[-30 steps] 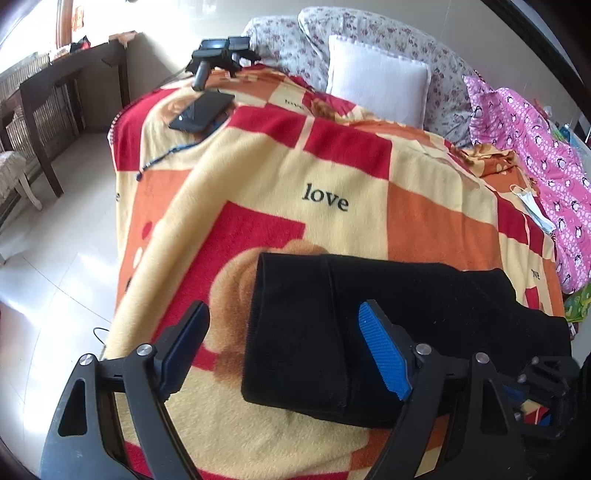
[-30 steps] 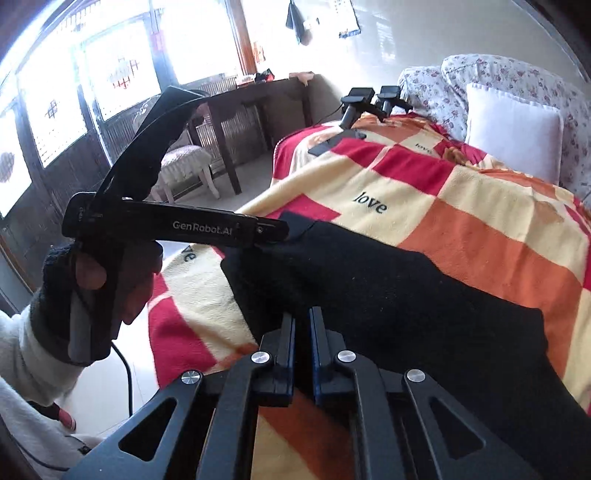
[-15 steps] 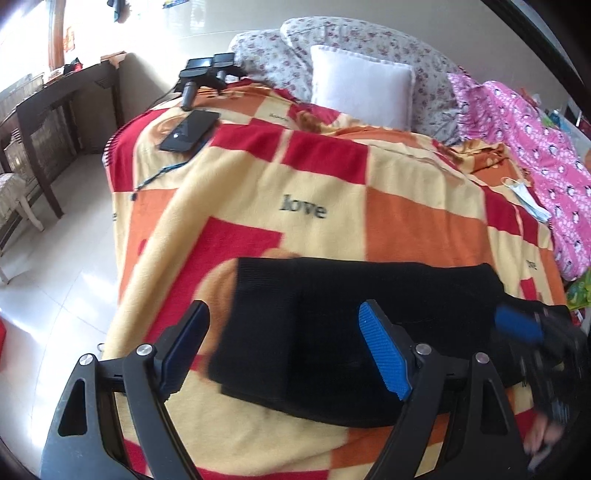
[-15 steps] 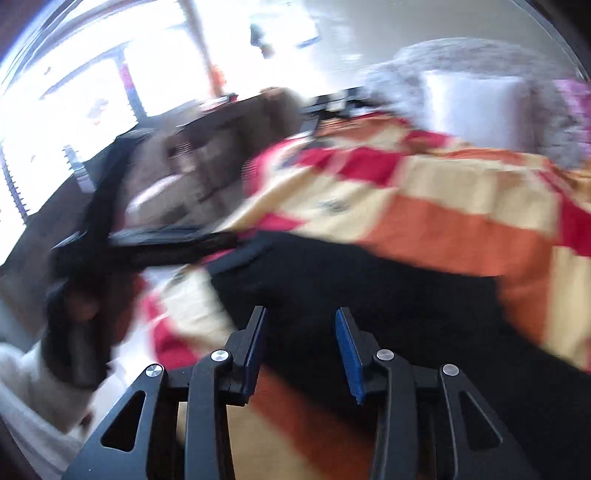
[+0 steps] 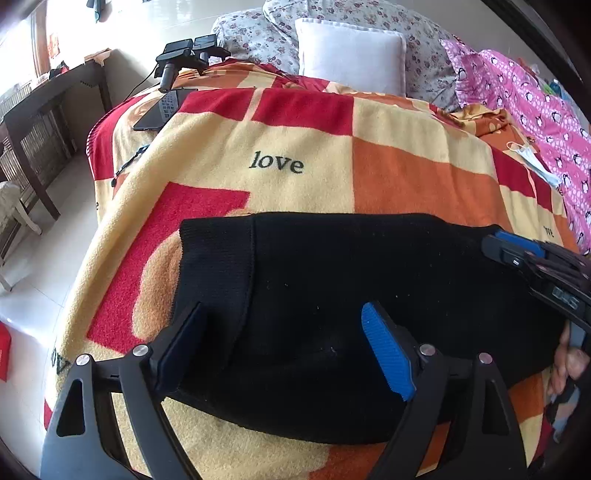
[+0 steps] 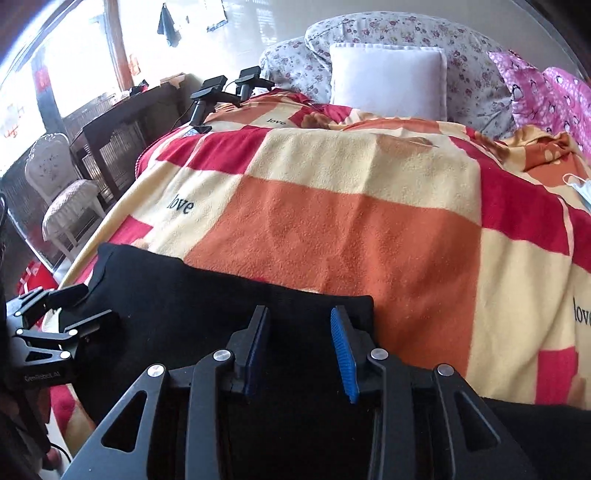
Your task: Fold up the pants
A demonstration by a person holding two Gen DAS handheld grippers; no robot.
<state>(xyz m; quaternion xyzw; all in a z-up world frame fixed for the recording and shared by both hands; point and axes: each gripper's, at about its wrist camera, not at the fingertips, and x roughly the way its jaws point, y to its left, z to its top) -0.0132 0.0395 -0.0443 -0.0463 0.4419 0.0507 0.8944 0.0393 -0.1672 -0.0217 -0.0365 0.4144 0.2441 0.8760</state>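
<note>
The black knitted pants [image 5: 332, 280], folded into a flat band, are lying across the near part of a fleece blanket [image 5: 388, 147] checked in red, orange and cream, directly under both grippers. The left gripper [image 5: 284, 350] is hanging over the ribbed end of the band with its jaws spread wide, touching nothing I can make out, its blue ribbed pads [image 5: 388, 354] standing clear above the cloth. The right gripper [image 6: 301, 347] is hovering over the opposite end, near the pants' far corner; its jaws have just been opening and are now standing partly apart, with only flat fabric beneath them and nothing pinched. Ahead of both grippers, past the blanket, a square white pillow [image 5: 351, 55] is leaning against flower-printed cushions [image 6: 388, 29], and to the right a pink penguin-patterned cloth [image 5: 535, 110] is lying bunched.
</note>
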